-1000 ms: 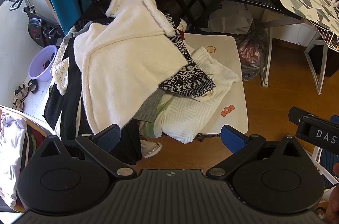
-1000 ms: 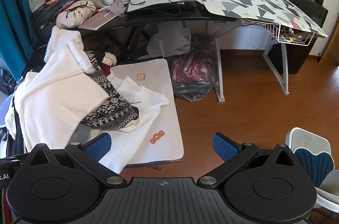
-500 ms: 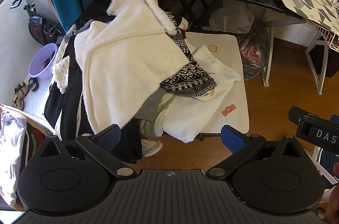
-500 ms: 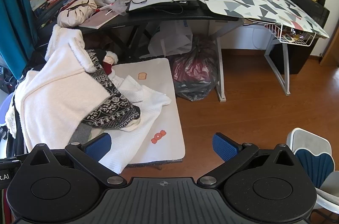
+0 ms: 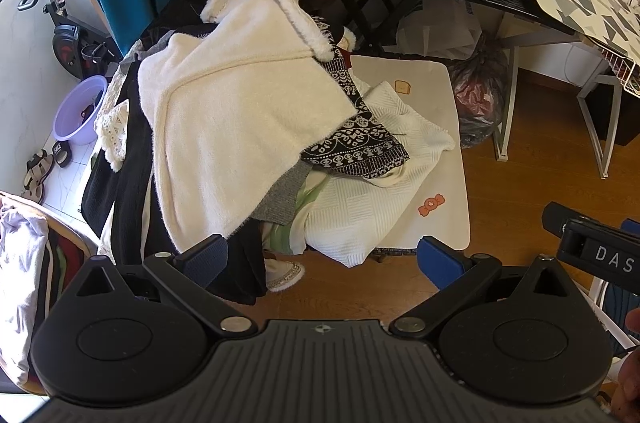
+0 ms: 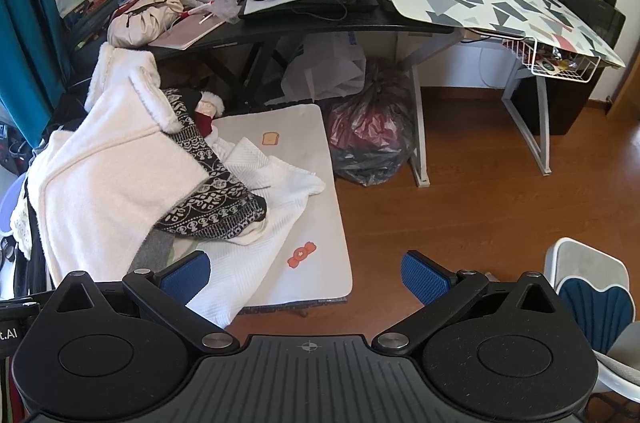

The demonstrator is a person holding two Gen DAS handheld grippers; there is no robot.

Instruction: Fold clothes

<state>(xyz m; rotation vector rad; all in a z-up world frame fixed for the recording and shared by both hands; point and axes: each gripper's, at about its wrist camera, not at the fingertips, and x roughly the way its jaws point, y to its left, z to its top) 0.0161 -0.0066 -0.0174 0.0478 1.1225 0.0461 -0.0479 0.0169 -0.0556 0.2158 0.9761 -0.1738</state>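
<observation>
Change: both wrist views are creeping slightly nearer the pile than a second ago; nothing in the heap is shifting, so folding is not yet begun, by my reading.
Far left: purple basin (image 5: 80, 109) sitting on pale floor, sandals lying just beside it.
Clothes pile (image 5: 224, 143): lying heaped on the left half of the low white table (image 5: 448, 159), spilling off its near and left edges.
Cream fleece garment (image 5: 240, 111): lying on top, draping toward the near-left; likely the first piece to lift.
Patterned black-and-white knit (image 5: 356, 147): poking out from under the fleece's right edge.
White textured sweater (image 6: 256, 235): lying beneath both, hanging over the near table edge.
Left gripper (image 5: 320, 257): hovering near side of the pile, well apart from any cloth; jaws spread wide, holding nothing; pointing down and forward at the fleece hem.
Right gripper (image 6: 306, 273): hovering to the right, over the table's near-right corner and bare floor; jaws likewise wide apart, empty.
Far right: black desk (image 6: 320, 23) standing behind, dark rubbish bag (image 6: 368, 139) sitting under it.
</observation>
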